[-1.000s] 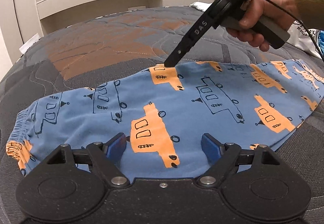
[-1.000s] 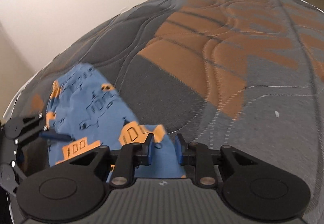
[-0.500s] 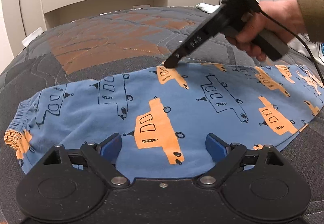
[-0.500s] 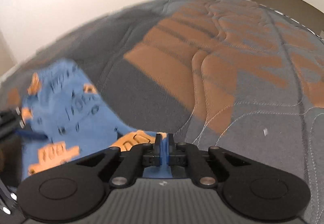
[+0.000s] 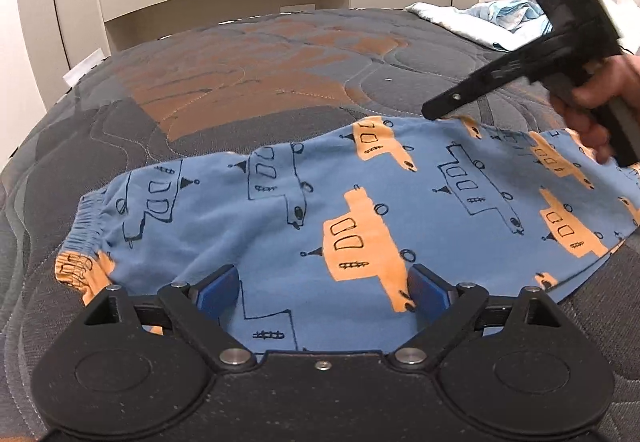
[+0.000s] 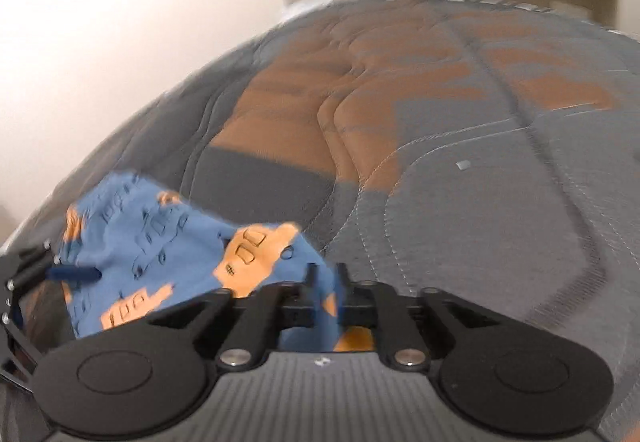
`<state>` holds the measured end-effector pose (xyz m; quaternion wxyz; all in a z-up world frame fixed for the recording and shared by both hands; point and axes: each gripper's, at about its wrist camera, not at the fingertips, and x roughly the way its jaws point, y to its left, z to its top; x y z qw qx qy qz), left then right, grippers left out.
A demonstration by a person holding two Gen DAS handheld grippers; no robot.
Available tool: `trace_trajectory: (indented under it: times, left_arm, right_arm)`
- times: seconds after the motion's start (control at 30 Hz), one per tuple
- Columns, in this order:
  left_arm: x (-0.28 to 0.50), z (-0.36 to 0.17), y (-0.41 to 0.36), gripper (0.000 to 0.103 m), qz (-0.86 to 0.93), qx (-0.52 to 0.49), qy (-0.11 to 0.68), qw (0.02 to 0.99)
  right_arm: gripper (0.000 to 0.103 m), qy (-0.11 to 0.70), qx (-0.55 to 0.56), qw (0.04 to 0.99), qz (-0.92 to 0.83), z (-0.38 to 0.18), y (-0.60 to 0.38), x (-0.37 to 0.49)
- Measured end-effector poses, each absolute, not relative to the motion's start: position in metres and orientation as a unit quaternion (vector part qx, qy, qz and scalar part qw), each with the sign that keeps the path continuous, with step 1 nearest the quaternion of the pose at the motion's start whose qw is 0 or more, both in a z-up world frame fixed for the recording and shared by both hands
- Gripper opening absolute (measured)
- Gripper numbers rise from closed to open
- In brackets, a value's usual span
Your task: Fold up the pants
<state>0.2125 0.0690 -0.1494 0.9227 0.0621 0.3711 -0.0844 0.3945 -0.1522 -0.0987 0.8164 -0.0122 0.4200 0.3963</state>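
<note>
Gripping pants (image 6: 160, 242), right claw (image 6: 325, 282)

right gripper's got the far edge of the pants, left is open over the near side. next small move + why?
Probably lift the right gripper a little and draw the pinched far edge of the pants toward the near side. Its jaws are shut on blue fabric, and the pants lie flat lengthwise on the quilted bedspread. The left gripper is open over the near edge, holding nothing.

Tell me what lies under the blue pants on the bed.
The pants lie spread on a quilted grey and orange bedspread, which shows all around them. Whatever sits directly beneath the fabric is covered. The right gripper pinches their far edge; the left gripper is open over the near edge.
</note>
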Motion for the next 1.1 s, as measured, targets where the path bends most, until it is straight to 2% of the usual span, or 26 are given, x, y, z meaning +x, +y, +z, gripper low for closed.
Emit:
trace_trajectory:
  times: [0.07,0.13,0.17,0.23,0.27,0.43,0.5,0.67,1.1]
  left_arm:
    - [0.215,-0.148,0.064,0.092,-0.080,0.063,0.375,0.921]
    - [0.217,-0.148,0.062,0.092,-0.072,0.062,0.381,0.920]
    - [0.218,-0.148,0.061,0.092,-0.067,0.057,0.386,0.918]
    - [0.217,-0.145,0.060,0.091,-0.060,0.049,0.391,0.917]
    - [0.216,-0.144,0.058,0.091,-0.061,0.047,0.392,0.917]
    - [0.220,-0.133,0.039,0.102,-0.076,0.021,0.392,0.916]
    - [0.222,-0.130,0.028,0.102,-0.081,0.012,0.392,0.916]
    - [0.228,-0.125,-0.006,0.102,-0.093,0.008,0.400,0.912]
    - [0.240,-0.125,-0.107,0.102,-0.164,0.059,0.411,0.895]
  right_arm:
    - [0.063,0.437,-0.028,0.795,0.421,-0.105,-0.149,0.381]
    - [0.038,0.423,-0.068,0.824,0.371,-0.107,-0.156,0.371]
    - [0.022,0.421,-0.047,0.840,0.339,-0.104,-0.169,0.371]
    - [0.051,0.396,-0.020,0.872,0.286,-0.090,-0.197,0.362]
    - [0.068,0.383,-0.014,0.880,0.279,-0.084,-0.210,0.352]
    - [0.077,0.376,0.039,0.892,0.249,-0.061,-0.283,0.303]
    - [0.090,0.372,0.069,0.897,0.230,-0.059,-0.309,0.279]
    - [0.100,0.362,0.140,0.904,0.181,-0.059,-0.378,0.221]
    - [0.102,0.322,0.314,0.889,0.088,-0.103,-0.465,0.147]
